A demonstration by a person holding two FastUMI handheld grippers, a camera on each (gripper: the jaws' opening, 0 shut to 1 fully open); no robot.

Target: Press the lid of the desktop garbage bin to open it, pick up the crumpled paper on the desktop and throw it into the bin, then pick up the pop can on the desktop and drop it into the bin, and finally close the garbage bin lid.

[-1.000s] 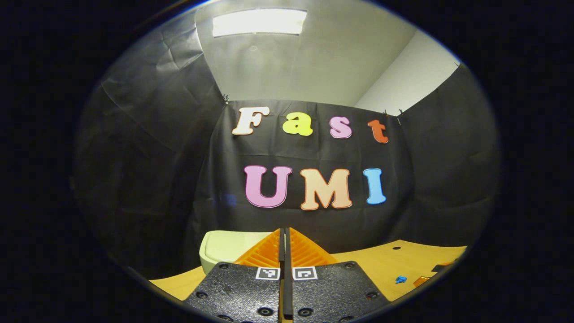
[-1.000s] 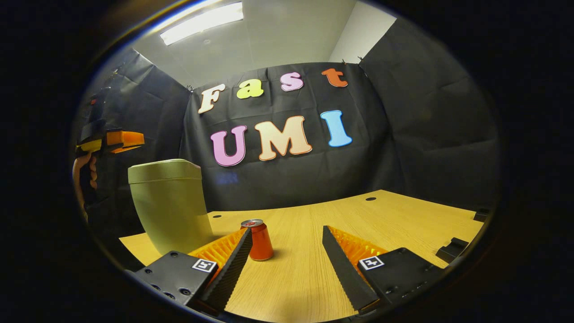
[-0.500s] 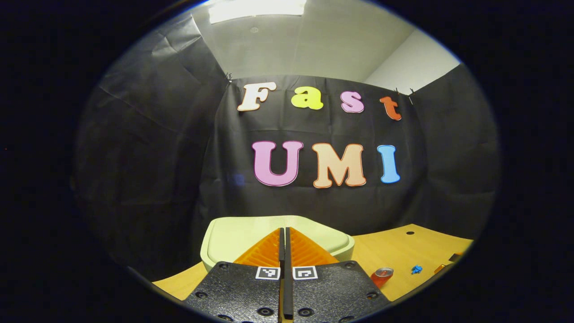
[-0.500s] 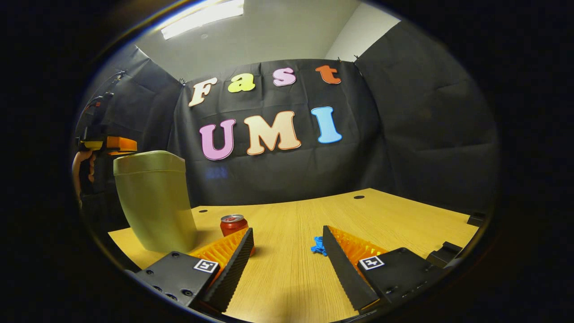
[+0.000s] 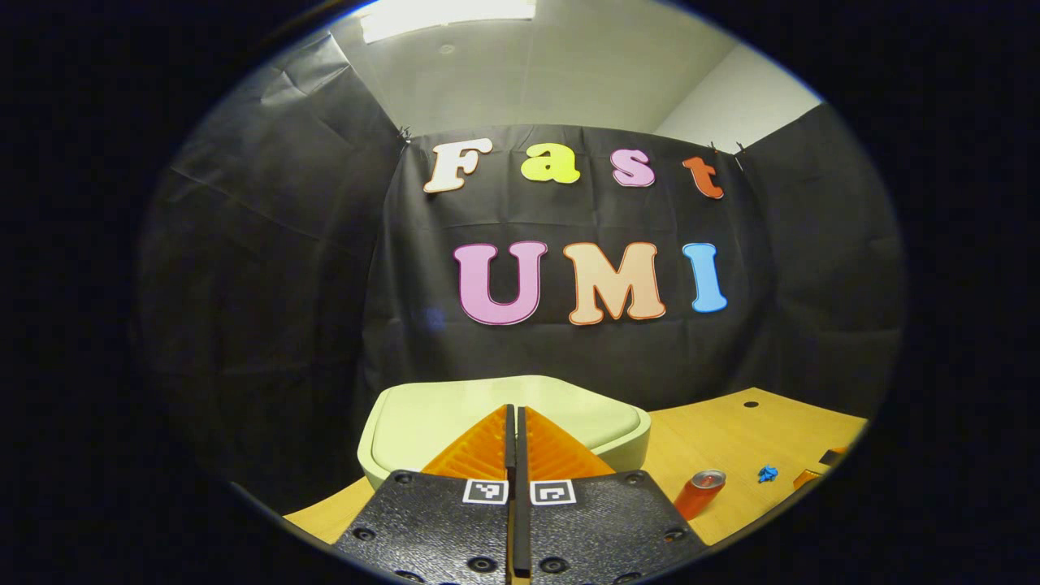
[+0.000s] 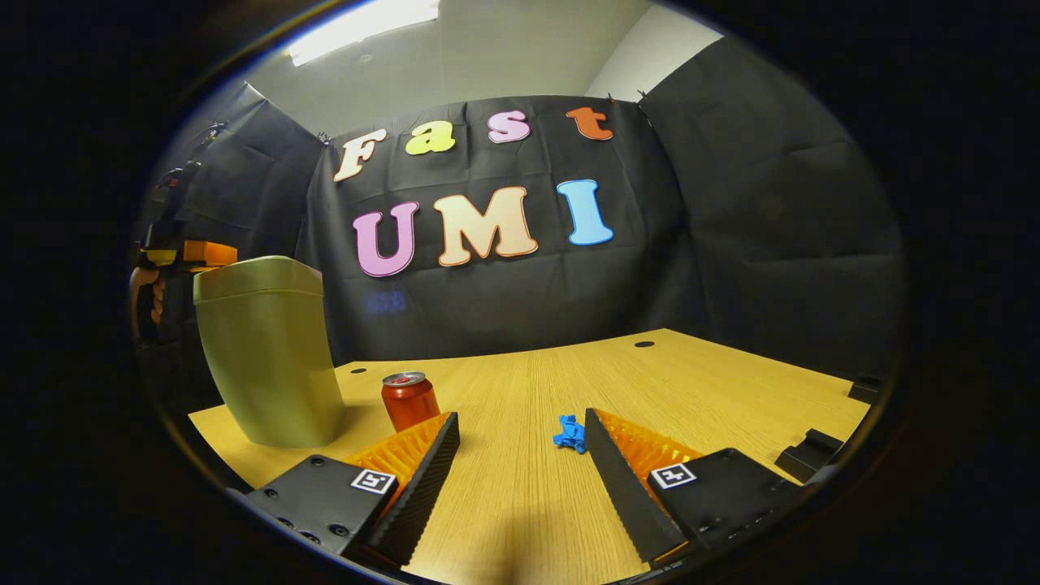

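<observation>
A pale green bin (image 6: 264, 353) stands at the table's left end with its lid (image 5: 455, 410) down. My left gripper (image 5: 515, 414) is shut, empty, and hovers just over the near part of that lid; in the right gripper view it (image 6: 195, 253) shows level with the bin's top, a hand behind it. A red pop can (image 6: 409, 398) stands upright to the right of the bin. A small blue crumpled paper (image 6: 569, 432) lies farther right on the wood. My right gripper (image 6: 520, 426) is open low over the table, the paper just inside its right finger.
The wooden table (image 6: 691, 390) runs right and back to the black cloth wall. Small dark blocks (image 6: 808, 451) sit near its right edge, and cable holes (image 6: 644, 344) mark its back part.
My left gripper has come down and forward over the bin lid. My right gripper has drawn back and swung right, so the can has left its jaws and the blue paper has come into view.
</observation>
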